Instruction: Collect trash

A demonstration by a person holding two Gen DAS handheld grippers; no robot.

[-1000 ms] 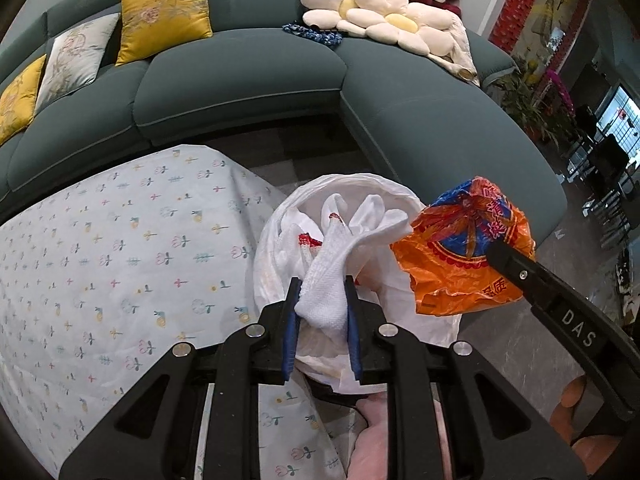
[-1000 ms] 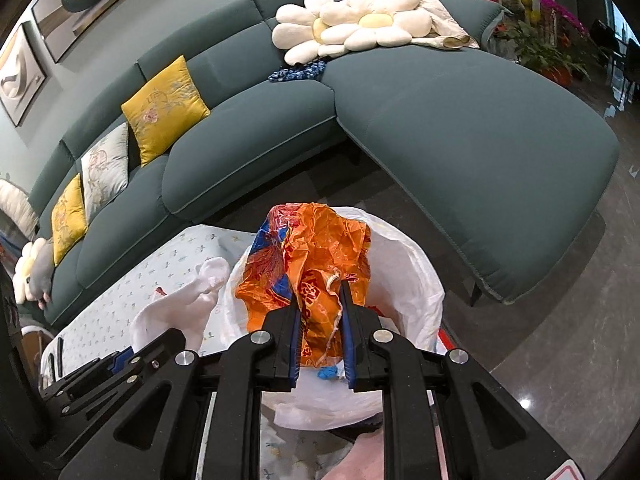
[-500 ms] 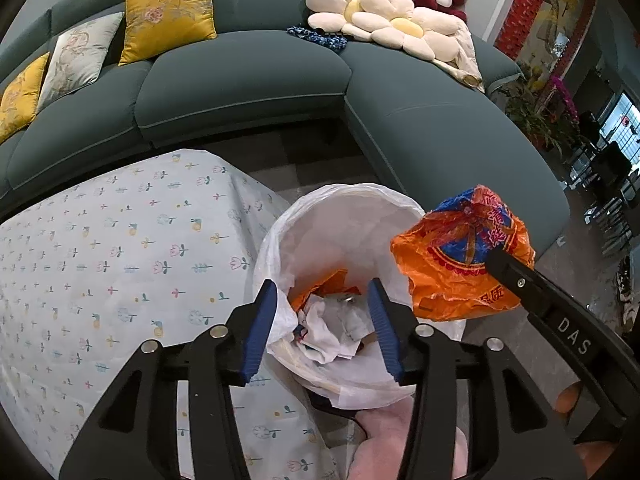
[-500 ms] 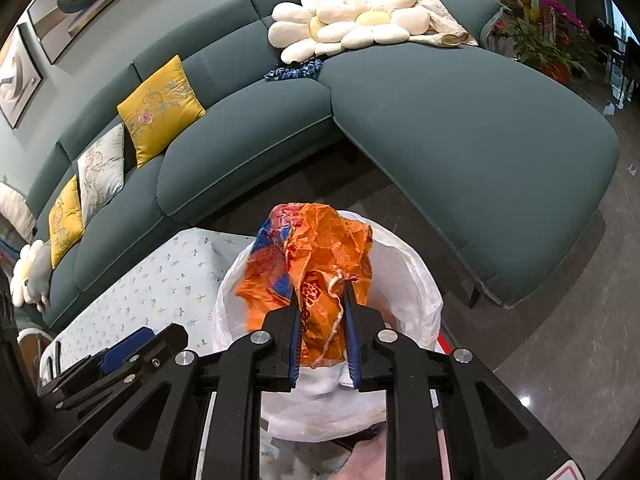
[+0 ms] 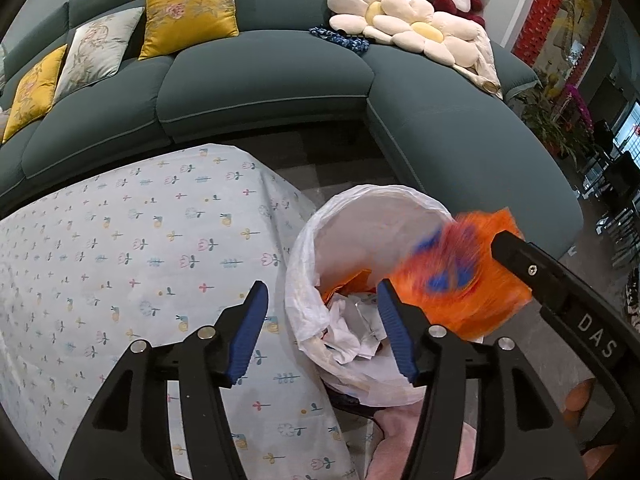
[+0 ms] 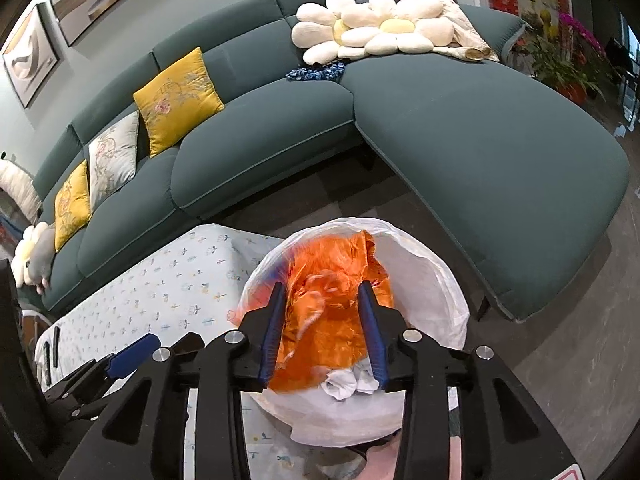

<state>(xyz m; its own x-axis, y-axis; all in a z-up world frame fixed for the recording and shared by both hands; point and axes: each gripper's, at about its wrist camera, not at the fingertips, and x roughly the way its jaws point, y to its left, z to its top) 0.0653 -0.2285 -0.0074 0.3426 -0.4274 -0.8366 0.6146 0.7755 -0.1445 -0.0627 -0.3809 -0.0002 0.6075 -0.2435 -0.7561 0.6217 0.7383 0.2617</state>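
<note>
An orange wrapper [image 6: 332, 320], blurred, hung over the mouth of the white-lined bin [image 6: 436, 280], between the fingers of the right hand-held gripper [image 6: 322, 328]. Those jaws stood spread wide, no longer pinching the wrapper, which looked released and dropping. It lay directly ahead of and just below that gripper, its crumpled length running roughly along the fingers. In the left view the wrapper [image 5: 452, 276] showed at the bin's right side, overlapping the rim [image 5: 384, 194].

Inside the bin lay crumpled white paper [image 5: 352, 328] and another orange scrap [image 5: 344, 284]. The left hand-held gripper [image 5: 322, 324] hovered empty, jaws spread, at the bin's near-left rim, one finger over the floral-clothed worktop [image 5: 140, 248], the other over the bin.

The right gripper was plainly the nearer to the wrapper. The bin's mouth looked wide enough to take it, though the wrapper sat toward one side, so snagging on the liner's rim seemed the chief risk. The bin stood just beside the worktop's corner, with bare floor [image 6: 568, 344] to its right and a green sofa [image 6: 480, 132] well behind, leaving ample room to withdraw upward.
</note>
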